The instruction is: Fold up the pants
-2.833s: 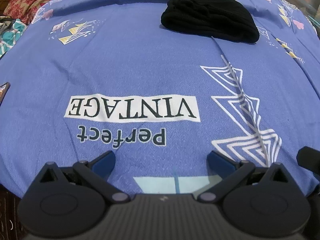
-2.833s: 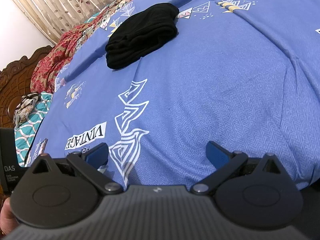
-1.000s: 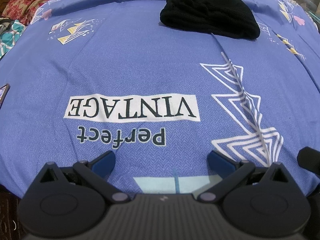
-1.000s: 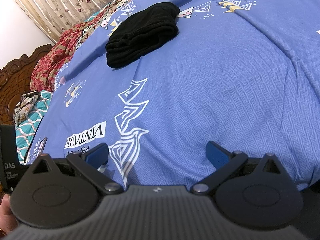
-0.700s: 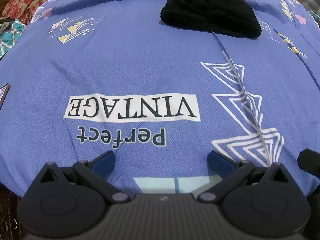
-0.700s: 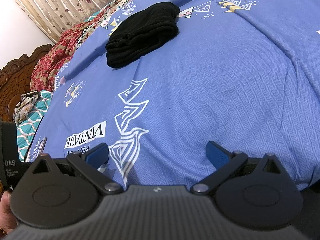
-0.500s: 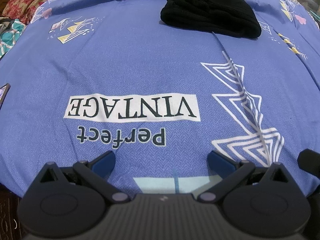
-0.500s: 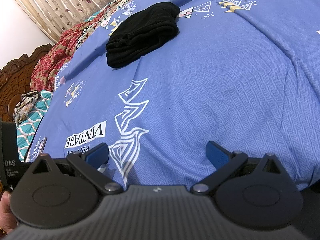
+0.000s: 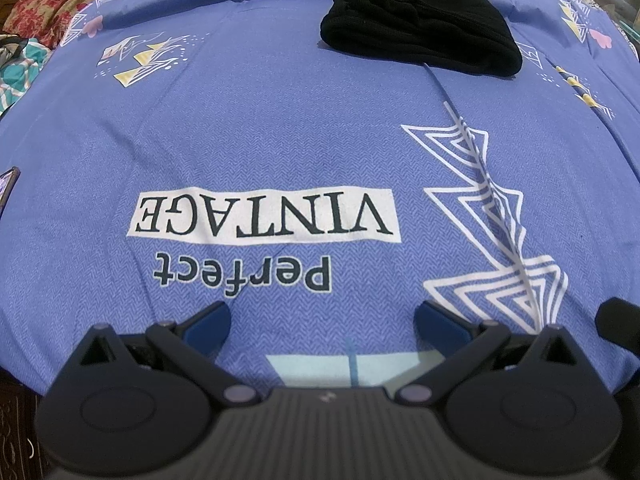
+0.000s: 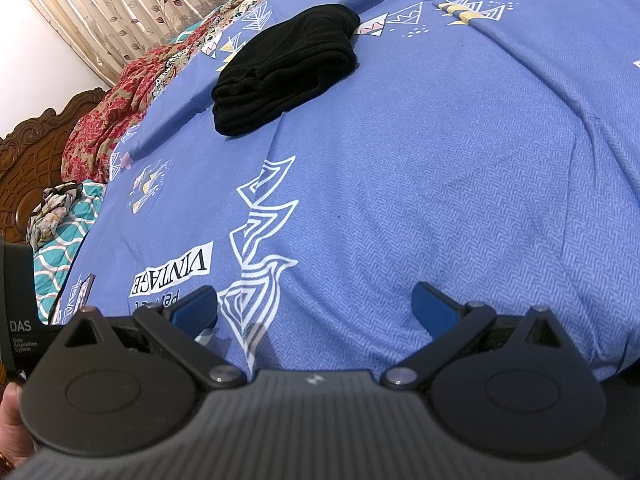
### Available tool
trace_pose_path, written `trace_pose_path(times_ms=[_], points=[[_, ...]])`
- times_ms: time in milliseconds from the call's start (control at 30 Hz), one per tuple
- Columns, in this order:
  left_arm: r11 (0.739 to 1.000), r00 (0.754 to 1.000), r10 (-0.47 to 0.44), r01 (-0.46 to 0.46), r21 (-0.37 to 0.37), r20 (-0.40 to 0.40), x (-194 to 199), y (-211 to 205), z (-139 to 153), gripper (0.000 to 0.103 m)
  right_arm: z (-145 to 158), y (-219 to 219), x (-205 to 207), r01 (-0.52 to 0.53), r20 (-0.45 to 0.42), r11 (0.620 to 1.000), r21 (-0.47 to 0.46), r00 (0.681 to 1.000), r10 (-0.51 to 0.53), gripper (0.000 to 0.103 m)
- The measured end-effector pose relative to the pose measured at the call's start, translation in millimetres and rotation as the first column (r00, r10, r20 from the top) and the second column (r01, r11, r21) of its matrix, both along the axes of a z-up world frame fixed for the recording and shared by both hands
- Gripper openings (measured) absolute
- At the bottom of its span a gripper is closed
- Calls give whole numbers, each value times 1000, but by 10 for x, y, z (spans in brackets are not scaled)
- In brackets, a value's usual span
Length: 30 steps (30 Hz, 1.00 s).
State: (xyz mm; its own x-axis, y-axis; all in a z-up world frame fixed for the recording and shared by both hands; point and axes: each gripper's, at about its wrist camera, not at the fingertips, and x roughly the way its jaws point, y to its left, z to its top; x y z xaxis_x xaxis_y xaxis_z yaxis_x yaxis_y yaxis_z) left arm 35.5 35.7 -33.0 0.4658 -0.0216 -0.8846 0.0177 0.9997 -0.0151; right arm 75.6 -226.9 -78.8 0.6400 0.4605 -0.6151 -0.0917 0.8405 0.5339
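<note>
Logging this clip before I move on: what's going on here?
A person holds two grippers low over the near edge of a blue bedspread. The left gripper and right gripper are both open and hold nothing. The black pants lie far across the bed as a compact folded bundle, untouched by either gripper.

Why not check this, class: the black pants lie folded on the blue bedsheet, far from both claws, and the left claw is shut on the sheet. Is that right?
Not quite. The left claw is open and grips nothing; the left wrist view shows its fingers spread apart above the blue bedsheet. The rest holds: the black pants lie folded on the sheet, far from both claws.
</note>
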Motion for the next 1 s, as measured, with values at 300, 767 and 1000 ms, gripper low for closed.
trace_pose_path(times_ms=[300, 767, 1000], points=[[1000, 1000, -1, 1, -1, -5, 8, 0, -1, 103, 0, 1, 1, 0, 0, 1000, 0, 1000, 0, 103], [1000, 1000, -11, 11, 0, -24, 50, 9, 5, 103, 30, 29, 7, -14, -11, 1000, -20, 1000, 14, 103], [1000, 1000, 11, -11, 13, 14, 5, 54, 222, 103, 309, 6, 23, -8, -24, 999, -36, 1000, 7, 103]])
